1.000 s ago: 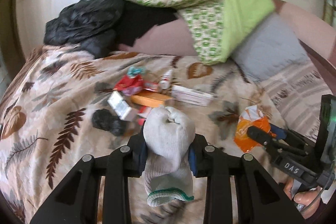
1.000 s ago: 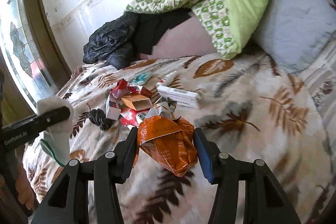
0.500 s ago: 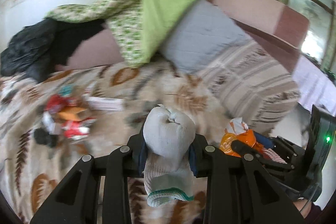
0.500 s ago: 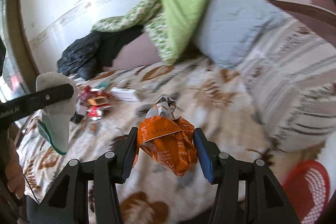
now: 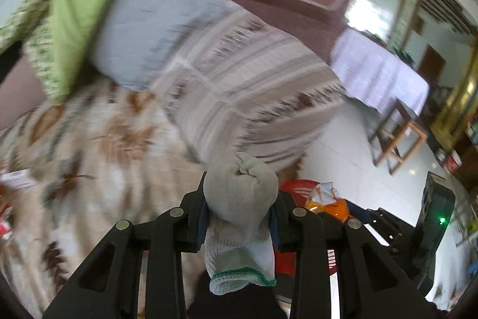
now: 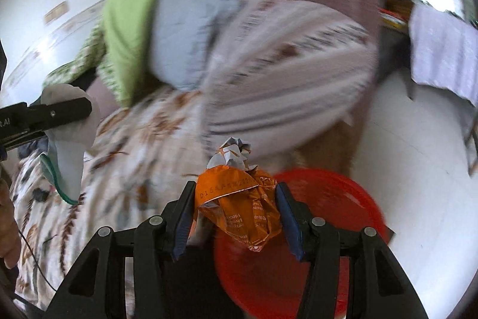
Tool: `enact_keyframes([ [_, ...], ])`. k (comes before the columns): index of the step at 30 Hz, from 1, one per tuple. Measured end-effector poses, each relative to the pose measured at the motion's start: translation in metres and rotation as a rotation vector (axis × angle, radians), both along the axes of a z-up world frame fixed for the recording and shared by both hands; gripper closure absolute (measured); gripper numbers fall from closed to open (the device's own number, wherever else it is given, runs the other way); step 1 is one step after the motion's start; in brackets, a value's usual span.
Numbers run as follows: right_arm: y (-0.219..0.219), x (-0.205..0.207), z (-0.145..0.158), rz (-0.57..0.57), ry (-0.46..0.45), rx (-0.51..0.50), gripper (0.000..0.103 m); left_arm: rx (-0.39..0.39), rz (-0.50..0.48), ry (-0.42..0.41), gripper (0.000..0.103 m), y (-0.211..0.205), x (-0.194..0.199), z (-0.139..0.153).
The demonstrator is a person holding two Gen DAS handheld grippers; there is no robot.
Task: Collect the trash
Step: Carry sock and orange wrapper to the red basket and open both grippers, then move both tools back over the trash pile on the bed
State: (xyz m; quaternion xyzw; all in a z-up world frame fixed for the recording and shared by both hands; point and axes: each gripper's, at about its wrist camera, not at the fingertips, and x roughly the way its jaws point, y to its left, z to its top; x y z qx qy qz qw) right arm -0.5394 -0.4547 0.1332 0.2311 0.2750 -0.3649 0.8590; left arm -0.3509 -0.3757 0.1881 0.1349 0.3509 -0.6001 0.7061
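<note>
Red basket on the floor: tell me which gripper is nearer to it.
Right. The right gripper, clamping the orange wrapper, hangs over the red basket; the left gripper, holding the sock, is beside it, nearer the bed.

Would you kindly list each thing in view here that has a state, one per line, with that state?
Left tool: shut on the rolled sock.
Rolled sock: clamped, cuff hanging down.
Right tool: shut on the orange wrapper.
Orange wrapper: crumpled, held above the red basket.
Red basket: on the floor beside the bed; contents unclear.
</note>
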Motion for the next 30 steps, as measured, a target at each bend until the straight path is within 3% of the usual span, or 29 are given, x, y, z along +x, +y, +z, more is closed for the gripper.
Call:
enact_keyframes([
  [4, -0.014, -0.028, -0.009, -0.064, 0.0, 0.024, 0.047, 0.028, -0.067, -0.001, 0.067, -0.038, -0.031, -0.012],
  [7, -0.023, -0.041, -0.016, -0.1, -0.001, 0.038, 0.046, 0.04, -0.089, -0.04, 0.039, -0.056, -0.049, -0.021],
  [8, -0.027, -0.045, -0.02, -0.119, 0.003, 0.044, 0.043, 0.041, -0.09, -0.049, 0.024, -0.06, -0.053, -0.023],
  [9, -0.03, -0.047, -0.022, -0.13, 0.004, 0.049, 0.042, 0.04, -0.093, -0.056, 0.018, -0.063, -0.057, -0.025],
  [17, -0.033, -0.054, -0.031, -0.176, -0.005, 0.08, 0.029, 0.067, -0.125, -0.033, 0.018, -0.069, -0.063, -0.039],
  [21, -0.028, -0.046, -0.024, -0.164, -0.011, 0.06, 0.023, 0.046, -0.071, -0.066, 0.018, -0.049, -0.051, -0.031],
  [30, -0.008, 0.002, -0.009, -0.061, -0.023, 0.033, 0.022, 0.009, 0.101, -0.128, 0.017, 0.013, -0.005, -0.013],
])
